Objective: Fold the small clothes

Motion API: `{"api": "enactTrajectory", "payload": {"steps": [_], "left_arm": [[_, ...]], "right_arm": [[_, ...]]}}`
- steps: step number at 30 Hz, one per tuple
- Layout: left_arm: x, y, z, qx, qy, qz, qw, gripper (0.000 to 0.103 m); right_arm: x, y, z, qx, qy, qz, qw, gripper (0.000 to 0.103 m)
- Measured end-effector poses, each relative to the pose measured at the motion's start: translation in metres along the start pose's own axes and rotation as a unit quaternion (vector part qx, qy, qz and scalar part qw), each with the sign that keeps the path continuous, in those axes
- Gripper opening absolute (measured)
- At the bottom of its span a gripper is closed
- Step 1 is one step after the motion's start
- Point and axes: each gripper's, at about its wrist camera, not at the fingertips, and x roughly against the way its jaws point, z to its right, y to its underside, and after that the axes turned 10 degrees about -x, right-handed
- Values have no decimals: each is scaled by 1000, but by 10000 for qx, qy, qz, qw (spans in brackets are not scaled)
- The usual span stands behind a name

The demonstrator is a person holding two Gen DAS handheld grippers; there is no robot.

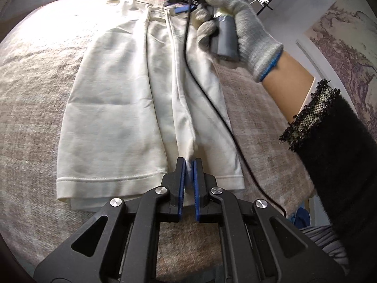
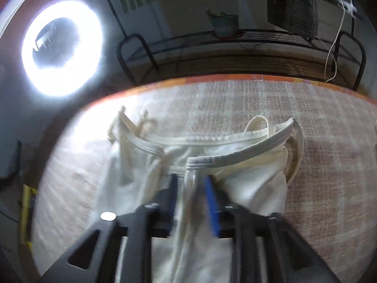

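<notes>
The left gripper's blue-padded fingers pinch the hem of the cream cotton sleeveless top; the right gripper clamps its strap end; between them its long axis stretches along the beige woven counter.

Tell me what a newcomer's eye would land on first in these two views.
First, the white garment spread lengthwise on the beige blanket, with the left gripper pinching a raised ridge of cloth at its near hem. Then the right gripper, its jaws closed on fabric just below the banded edge at the far end. Last, the glaring ring light, upper left in the right wrist view.
</notes>
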Motion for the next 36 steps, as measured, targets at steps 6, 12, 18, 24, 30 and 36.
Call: {"api": "enactTrajectory", "payload": {"steps": [6,12,18,24,30,36], "left_arm": [[21,8,2,-203,35,87,9998,17],[50,12,0,-425,56,316,9986,17],[81,13,-22,-284,-195,590,9977,27],[88,16,-69,355,-431,509,9971,37],[69,32,-103,1041,-183,99,9944,37],[52,29,-102,1131,-10,-27,9936,34]], "right_arm": [[54,-1,10,-408,-452,235,9979,31],[127,22,11,-411,-618,350,9966,31],[199,76,5,-229,-625,304,9973,31],[223,166,17,-257,-366,-281,9986,35],[200,235,40,-688,-278,-964,9926,44],[170,265,57,-1166,-686,-1431,9804,43]]}}
